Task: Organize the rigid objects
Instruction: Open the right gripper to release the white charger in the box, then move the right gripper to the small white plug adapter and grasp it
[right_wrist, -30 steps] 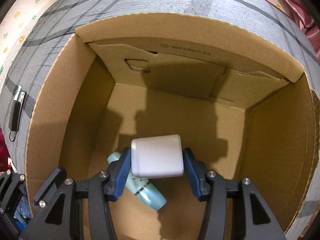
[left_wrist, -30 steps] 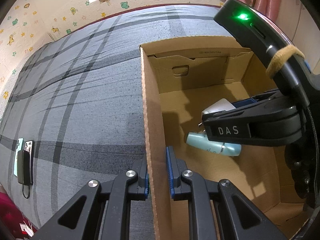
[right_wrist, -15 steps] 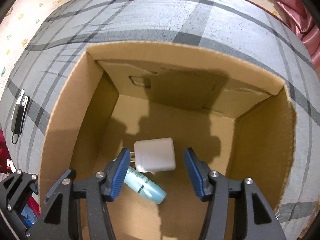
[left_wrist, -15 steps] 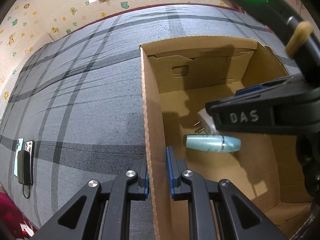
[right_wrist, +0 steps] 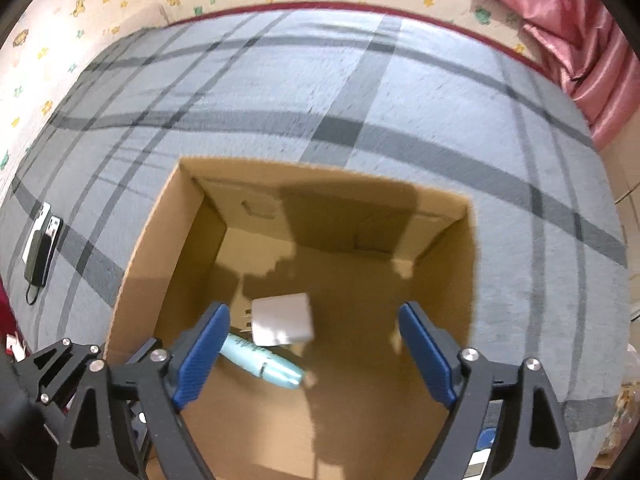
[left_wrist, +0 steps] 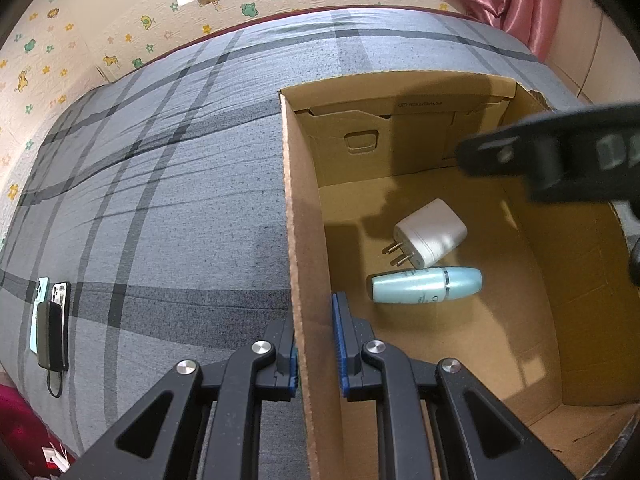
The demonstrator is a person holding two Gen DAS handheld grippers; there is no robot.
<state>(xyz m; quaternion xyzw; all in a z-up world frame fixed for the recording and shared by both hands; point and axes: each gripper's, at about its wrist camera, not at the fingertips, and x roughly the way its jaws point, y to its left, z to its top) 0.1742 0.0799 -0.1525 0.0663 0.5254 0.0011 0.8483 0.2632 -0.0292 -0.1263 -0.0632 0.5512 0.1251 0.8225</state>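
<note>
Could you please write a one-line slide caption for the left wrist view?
Left tool clamps the cardboard box wall; white charger and teal bottle lie inside.

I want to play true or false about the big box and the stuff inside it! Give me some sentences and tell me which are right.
1. The white plug-in charger lies on the floor of the brown cardboard box. True.
2. The right tool is squeezing the charger. False: its blue pads stand wide apart above the box, having just been opening, with nothing pressed between them.
3. The left tool is clamped on the box's side wall. True.
4. The light blue bottle stands upright. False: it lies on its side next to the charger.
5. The phones are inside the box. False: they lie on the grey plaid bedcover, away from the box.
</note>
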